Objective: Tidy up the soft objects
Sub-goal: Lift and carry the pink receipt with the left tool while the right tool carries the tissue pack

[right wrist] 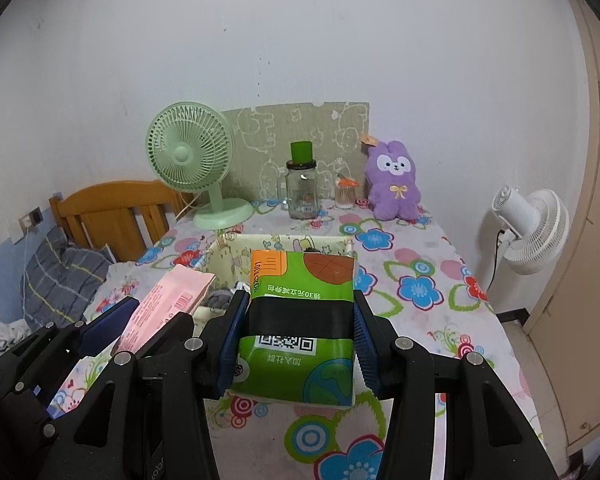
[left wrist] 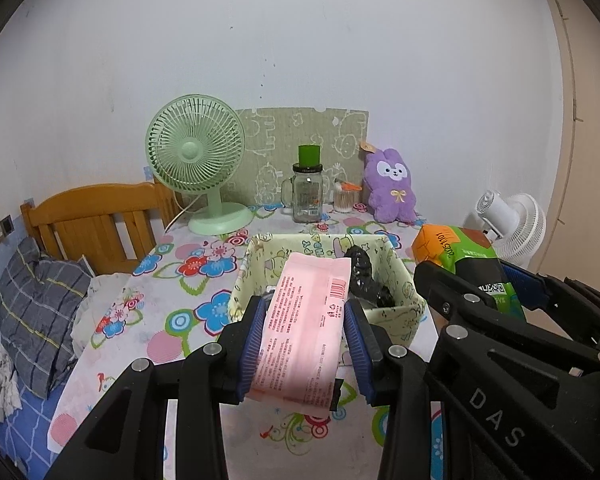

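Left gripper (left wrist: 306, 332) clamped on pink pack (left wrist: 304, 328), right gripper (right wrist: 296, 340) on green pack (right wrist: 300, 320).

Soft, even indoor light with faint shadows and no glare leaves both views fairly sharp, though fisheye bending curves the edges and black vignetting fills the corners.

This is a bedroom in a home. A wooden headboard (left wrist: 100, 224) stands by the wall with a checked pillow (left wrist: 36, 312) below it, and a table under a flowered cloth (right wrist: 420, 280) carries a green fan (left wrist: 196, 160), a plush rabbit (right wrist: 396, 184) and what seems a glass jar (left wrist: 308, 196).
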A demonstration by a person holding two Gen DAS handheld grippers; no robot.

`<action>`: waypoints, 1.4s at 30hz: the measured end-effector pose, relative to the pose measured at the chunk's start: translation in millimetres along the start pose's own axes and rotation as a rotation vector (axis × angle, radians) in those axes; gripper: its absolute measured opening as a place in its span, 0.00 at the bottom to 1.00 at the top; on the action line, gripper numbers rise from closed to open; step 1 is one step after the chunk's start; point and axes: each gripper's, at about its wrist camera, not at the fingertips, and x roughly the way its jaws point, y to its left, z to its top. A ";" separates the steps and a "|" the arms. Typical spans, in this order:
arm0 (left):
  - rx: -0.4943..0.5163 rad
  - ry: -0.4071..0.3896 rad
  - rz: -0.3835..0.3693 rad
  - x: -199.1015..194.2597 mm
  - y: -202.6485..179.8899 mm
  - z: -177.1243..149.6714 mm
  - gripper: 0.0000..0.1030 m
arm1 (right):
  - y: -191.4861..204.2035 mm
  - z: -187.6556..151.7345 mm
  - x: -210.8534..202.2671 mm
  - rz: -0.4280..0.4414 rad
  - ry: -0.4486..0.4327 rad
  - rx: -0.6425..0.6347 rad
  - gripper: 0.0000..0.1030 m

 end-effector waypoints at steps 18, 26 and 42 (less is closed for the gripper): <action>0.001 0.021 -0.013 36.1 0.2 19.3 0.40 | 2.1 23.1 37.2 0.048 0.018 -0.020 0.51; 0.002 0.028 0.007 58.3 1.0 26.3 0.40 | -0.3 30.7 57.7 0.049 0.026 -0.021 0.51; 0.002 0.049 0.006 105.6 4.9 34.6 0.40 | -8.4 40.2 109.2 0.068 0.044 -0.015 0.51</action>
